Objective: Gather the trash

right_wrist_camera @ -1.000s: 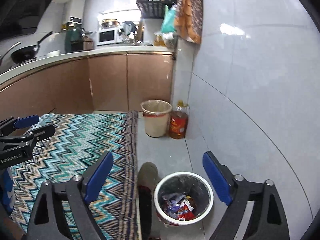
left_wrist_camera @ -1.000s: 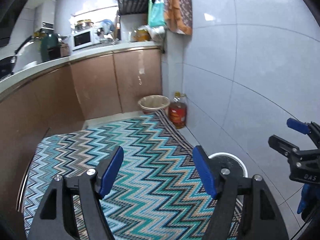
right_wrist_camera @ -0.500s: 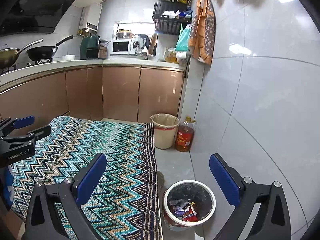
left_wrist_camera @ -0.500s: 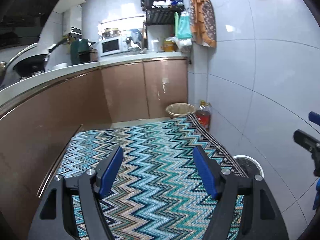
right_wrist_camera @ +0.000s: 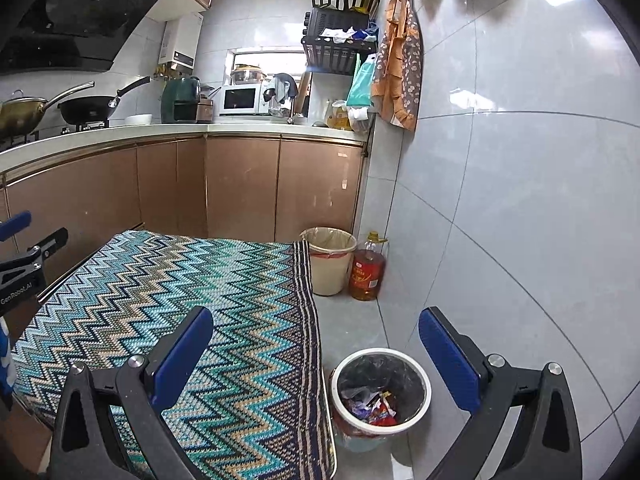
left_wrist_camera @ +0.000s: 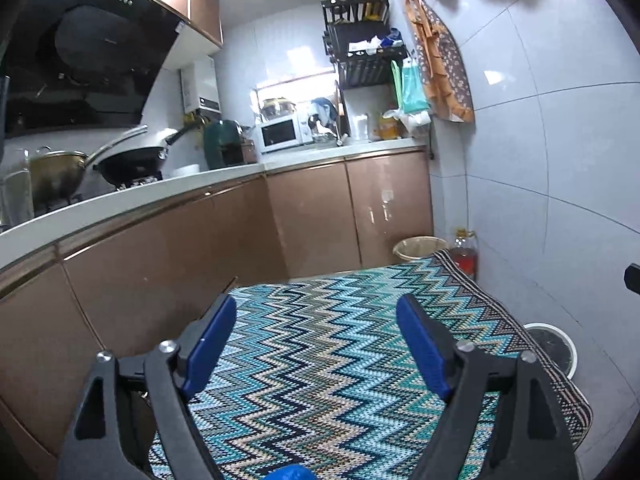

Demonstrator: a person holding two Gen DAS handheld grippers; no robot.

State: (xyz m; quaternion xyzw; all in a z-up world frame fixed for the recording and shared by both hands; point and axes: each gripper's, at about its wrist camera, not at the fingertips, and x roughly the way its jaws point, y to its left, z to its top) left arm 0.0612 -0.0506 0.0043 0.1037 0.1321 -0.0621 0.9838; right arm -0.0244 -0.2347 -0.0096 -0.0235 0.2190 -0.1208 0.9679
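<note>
The left gripper [left_wrist_camera: 316, 344] hangs over a zigzag-patterned cloth [left_wrist_camera: 340, 352], its blue fingers [left_wrist_camera: 208, 346] having just spread wider, with nothing between them. At four o'clock a white-rimmed trash bin [left_wrist_camera: 554, 346] with a black liner peeks from behind the cloth's edge. Near two o'clock a beige lined bin [left_wrist_camera: 418, 246] stands just beside an oil bottle [left_wrist_camera: 466, 254]. At nine o'clock, a black wok [left_wrist_camera: 132, 160] sits on the stove.

Both views now pitch higher than a second ago: range hood [left_wrist_camera: 80, 60] and woks [left_wrist_camera: 132, 158] in frame. Left tool [left_wrist_camera: 316, 344] jaws have just been opening, nothing between them, zigzag cloth [left_wrist_camera: 340, 340] beneath. Right tool [right_wrist_camera: 316, 356] spread wider too, empty. White trash bin [right_wrist_camera: 380, 392] sits lower-right in right view, smaller at left view's edge.
</note>
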